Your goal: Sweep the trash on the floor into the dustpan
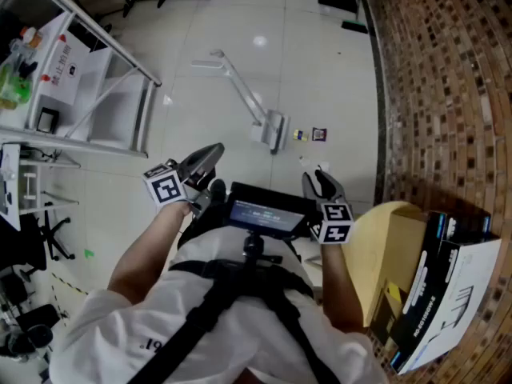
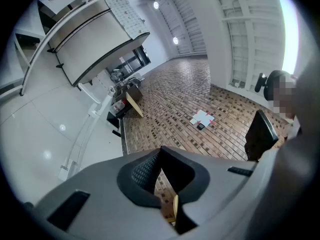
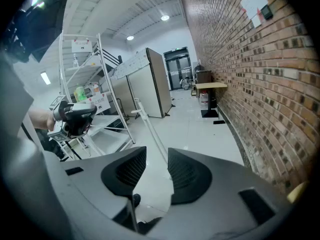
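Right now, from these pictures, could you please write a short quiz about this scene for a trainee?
1. True or false: the left gripper holds a broom.
2. Which gripper has its jaws apart? A) the left one B) the right gripper
3. Fill in: the two small pieces of trash lie between the dustpan and the ____ wall.
Key: 1 false, its jaws are shut on nothing; 2 B; 3 brick.

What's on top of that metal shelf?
A green bottle, a white sign with red print and a small black object sit on the shelf. Anything lower down is hidden beneath its top board.
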Tool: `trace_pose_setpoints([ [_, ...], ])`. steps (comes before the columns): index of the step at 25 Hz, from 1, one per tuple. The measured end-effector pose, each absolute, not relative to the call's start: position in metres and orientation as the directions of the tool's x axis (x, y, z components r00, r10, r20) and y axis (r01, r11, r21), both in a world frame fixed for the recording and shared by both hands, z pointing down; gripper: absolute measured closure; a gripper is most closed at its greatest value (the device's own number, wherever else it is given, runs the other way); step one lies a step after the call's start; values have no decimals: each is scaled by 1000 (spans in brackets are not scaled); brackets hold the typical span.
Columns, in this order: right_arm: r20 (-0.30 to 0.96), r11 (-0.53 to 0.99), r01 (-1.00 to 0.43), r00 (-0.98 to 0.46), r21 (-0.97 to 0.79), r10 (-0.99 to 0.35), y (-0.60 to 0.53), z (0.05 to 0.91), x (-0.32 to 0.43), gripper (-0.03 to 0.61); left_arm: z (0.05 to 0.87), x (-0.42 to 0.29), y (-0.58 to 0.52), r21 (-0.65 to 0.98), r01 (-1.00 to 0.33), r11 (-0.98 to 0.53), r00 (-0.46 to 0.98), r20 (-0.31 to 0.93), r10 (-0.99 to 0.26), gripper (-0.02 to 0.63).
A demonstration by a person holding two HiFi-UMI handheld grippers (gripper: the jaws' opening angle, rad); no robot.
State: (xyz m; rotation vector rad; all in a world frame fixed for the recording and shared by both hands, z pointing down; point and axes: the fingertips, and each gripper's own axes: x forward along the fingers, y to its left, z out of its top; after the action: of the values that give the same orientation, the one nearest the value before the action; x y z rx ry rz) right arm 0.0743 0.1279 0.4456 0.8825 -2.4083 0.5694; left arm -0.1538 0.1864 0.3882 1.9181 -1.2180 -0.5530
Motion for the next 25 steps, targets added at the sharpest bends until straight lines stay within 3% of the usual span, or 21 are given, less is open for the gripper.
trace_pose_setpoints([
  [13,568,754,-639,-681,-152,-463,100,435,18,433,387,-189,142,790,-541,-289,463,-7,-886,611],
  [25,569,834,-552,-680,19,-462,26,422,-137,387,422,-308,76,847,-513,-140,385,81,-920,611],
])
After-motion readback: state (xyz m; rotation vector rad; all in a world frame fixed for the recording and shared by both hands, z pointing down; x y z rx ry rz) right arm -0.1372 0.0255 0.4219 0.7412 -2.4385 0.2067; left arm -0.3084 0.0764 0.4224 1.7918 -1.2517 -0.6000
